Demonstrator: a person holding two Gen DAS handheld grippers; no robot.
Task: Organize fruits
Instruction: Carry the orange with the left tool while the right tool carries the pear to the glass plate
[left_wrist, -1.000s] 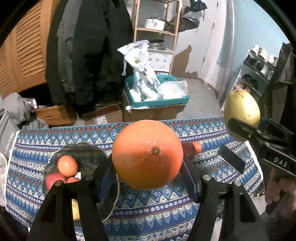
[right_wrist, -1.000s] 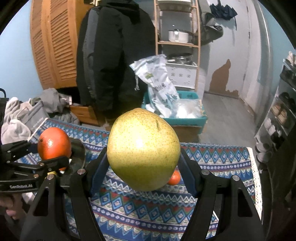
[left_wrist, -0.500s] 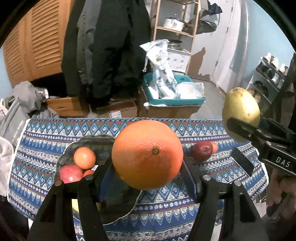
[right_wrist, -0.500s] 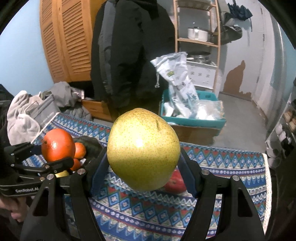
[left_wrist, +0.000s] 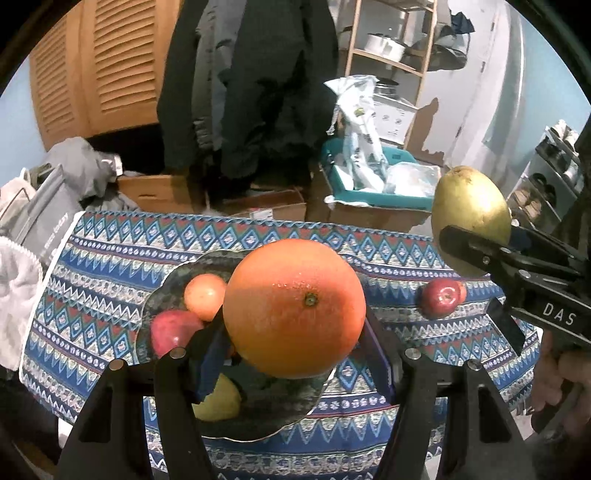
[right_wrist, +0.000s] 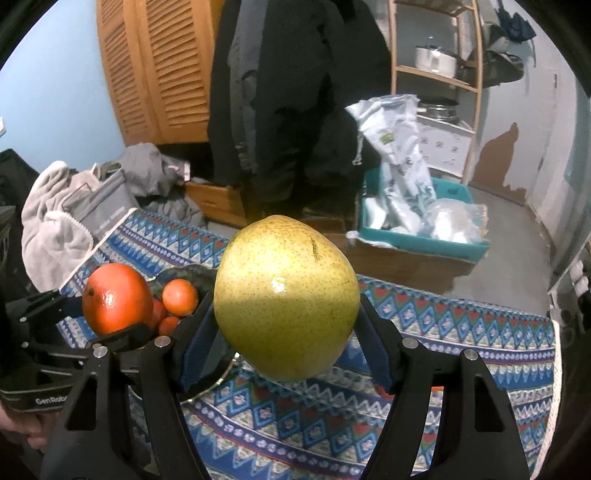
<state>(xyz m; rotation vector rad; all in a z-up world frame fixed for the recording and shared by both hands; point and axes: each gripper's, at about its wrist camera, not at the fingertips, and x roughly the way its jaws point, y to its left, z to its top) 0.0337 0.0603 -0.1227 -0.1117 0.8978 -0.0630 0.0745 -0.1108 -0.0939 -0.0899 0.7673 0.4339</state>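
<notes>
My left gripper is shut on a big orange, held above a dark plate on the patterned tablecloth. On that plate lie a small orange, a red apple and a yellow fruit. My right gripper is shut on a yellow-green pear. In the left wrist view the pear hangs at the right, above a red apple on the cloth. The right wrist view shows the big orange at the left.
Beyond the table's far edge stand cardboard boxes and a teal crate of plastic bags. Grey clothes are piled at the left. Dark coats hang behind. A wooden shelf holds pots. A hand grips the right tool.
Both grippers have shifted left across the table and sunk a little, still holding their fruit. The plate now sits under the big orange, and the red apple has slid right in the left wrist view.
</notes>
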